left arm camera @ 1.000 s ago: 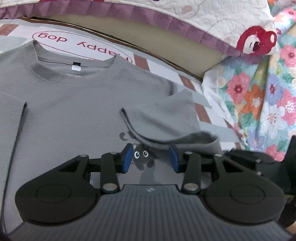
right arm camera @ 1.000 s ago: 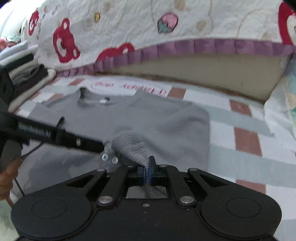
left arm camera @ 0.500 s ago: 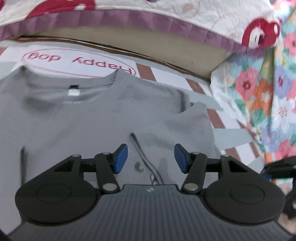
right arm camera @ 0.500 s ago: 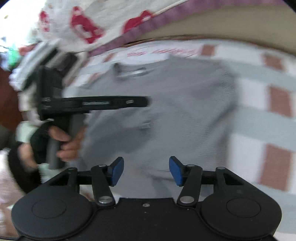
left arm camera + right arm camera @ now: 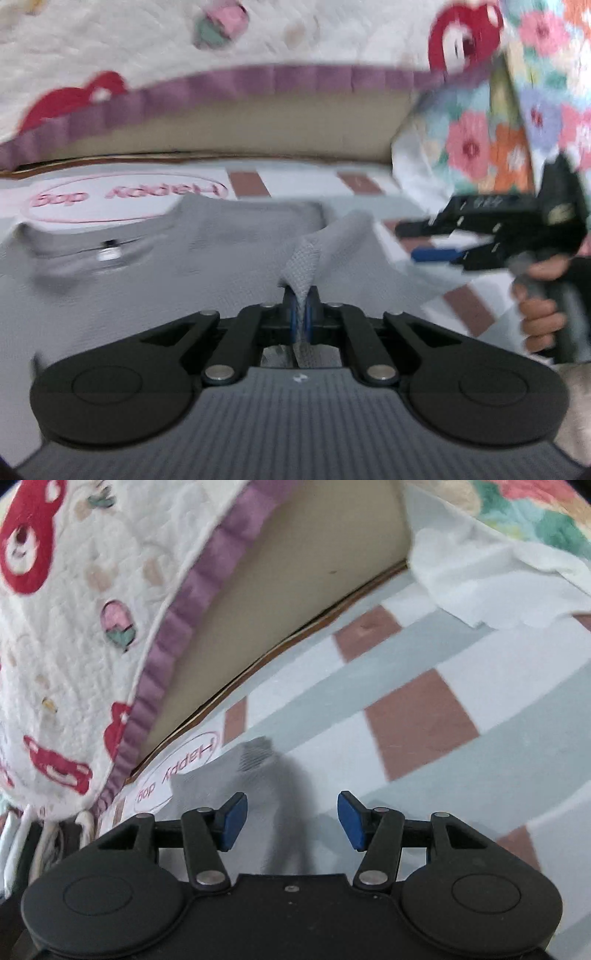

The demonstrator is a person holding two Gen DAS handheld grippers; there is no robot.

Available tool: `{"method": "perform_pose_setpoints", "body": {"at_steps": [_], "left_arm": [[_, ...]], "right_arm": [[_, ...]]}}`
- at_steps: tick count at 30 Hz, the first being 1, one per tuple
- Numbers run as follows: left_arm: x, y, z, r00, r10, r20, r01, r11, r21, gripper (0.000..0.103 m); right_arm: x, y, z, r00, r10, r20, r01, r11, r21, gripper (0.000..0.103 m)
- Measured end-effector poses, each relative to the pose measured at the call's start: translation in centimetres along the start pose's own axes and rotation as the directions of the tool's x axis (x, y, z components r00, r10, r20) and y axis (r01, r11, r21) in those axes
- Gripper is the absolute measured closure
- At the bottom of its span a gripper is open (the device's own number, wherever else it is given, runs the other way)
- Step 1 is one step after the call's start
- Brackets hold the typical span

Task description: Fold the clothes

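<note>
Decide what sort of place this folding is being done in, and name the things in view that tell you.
Most likely a bedroom at home: the grey T-shirt lies on a checked bed sheet, with a quilted bear-print bedspread behind it and a floral blanket at the side.

It was a home bedroom: a bear-print quilt overhung a checked sheet, with floral bedding at the right.

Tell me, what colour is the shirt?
Grey knit T-shirt, clearest in the left wrist view.
</note>
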State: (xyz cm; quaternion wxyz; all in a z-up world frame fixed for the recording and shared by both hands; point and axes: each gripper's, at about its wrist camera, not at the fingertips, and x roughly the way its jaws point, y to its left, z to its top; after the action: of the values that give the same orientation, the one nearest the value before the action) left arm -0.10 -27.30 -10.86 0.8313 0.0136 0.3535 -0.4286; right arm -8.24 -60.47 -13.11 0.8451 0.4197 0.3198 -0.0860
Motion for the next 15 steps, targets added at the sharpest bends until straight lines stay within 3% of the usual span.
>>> {"method": "perform_pose_setpoints", "body": {"at_steps": [2, 6, 9, 15], "left_arm": [[-0.7, 0.8, -1.0, 0.999, 0.033, -0.032, -0.034, 0.998, -0.056, 0.099], [0.9, 2.9, -2.2, 0.986, 0.067, -0.152, -0.085, 0.989, -0.119, 0.098], [0.7, 3.5, -2.1, 0.990, 0.024, -0.141, -0.046, 0.987, -0.154, 0.098], [-0.9, 2.2, -1.8, 0.994, -0.071, -0.081, 0.064, 0.994, -0.087, 0.098]], "right_arm": [[-0.3, -0.5, -0.1, 1.000, 0.013, -0.005, -0.013, 0.999, 0.037, 0.043], [-0.4, 1.0, 0.0, 1.000, 0.019, 0.009, -0.019, 1.000, -0.020, 0.043], [0.6, 2.7, 0.2, 0.999, 0.039, -0.009, -0.039, 0.997, -0.071, 0.043], [2.8, 6.9, 1.5, 1.000, -0.009, -0.026, 0.004, 0.984, -0.176, 0.042]]}}
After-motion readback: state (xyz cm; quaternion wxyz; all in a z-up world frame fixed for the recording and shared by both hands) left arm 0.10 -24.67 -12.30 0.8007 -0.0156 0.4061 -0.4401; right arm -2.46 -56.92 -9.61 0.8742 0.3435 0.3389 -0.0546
